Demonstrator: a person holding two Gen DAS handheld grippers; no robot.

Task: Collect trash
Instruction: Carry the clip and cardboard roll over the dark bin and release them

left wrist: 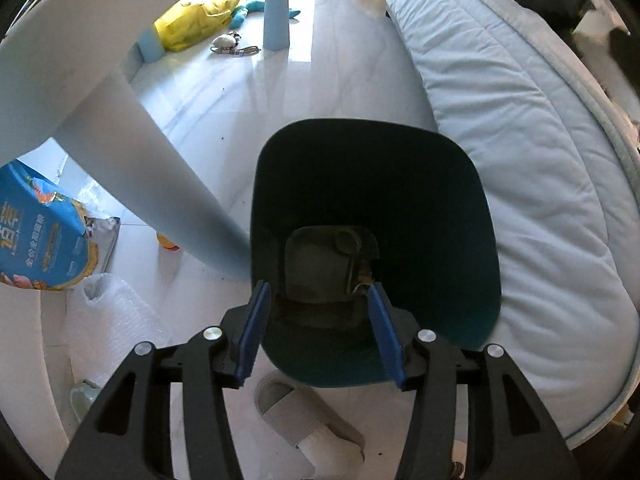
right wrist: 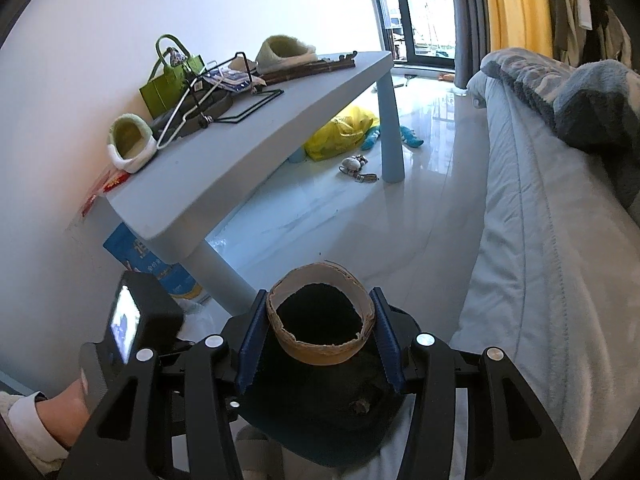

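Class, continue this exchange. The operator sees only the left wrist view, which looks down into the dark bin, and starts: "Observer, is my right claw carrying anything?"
Observer: Yes. The right claw is shut on a cardboard tube, open end toward the camera.
Operator: Where is it relative to the bin?
Observer: In the right wrist view the tube sits in front of the bin, apparently just above it.
Operator: I only see the table from underneath. What is on top?
Observer: Two fluffy slippers and a green bag, among other clutter.
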